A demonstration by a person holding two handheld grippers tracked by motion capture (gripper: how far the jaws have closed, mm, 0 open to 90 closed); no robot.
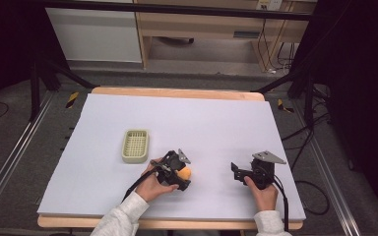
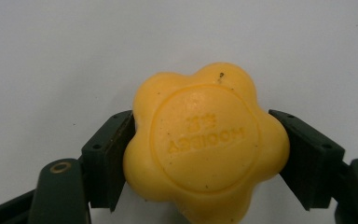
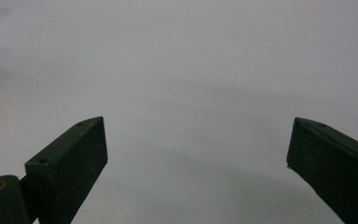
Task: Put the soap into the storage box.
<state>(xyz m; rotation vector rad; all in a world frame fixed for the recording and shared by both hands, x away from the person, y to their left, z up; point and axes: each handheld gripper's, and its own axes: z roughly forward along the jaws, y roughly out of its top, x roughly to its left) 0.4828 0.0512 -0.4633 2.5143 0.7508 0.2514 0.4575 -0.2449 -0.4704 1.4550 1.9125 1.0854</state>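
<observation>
A yellow flower-shaped soap (image 2: 204,144) with embossed lettering sits between the two black jaws of my left gripper (image 2: 203,154), which press on its sides over the white table sheet. From above, the soap (image 1: 185,173) shows as an orange-yellow spot at the tip of the left gripper (image 1: 183,178), near the table's front middle. My right gripper (image 1: 235,172) is held to the right of it, apart from the soap, and in its own view (image 3: 196,158) the jaws stand wide open with nothing between them.
A pale green slotted soap dish (image 1: 136,145) rests on the white sheet (image 1: 187,123), just left of and behind the left gripper. The wooden table edge (image 1: 177,92) runs along the back. Cables and black frame legs lie on the floor around the table.
</observation>
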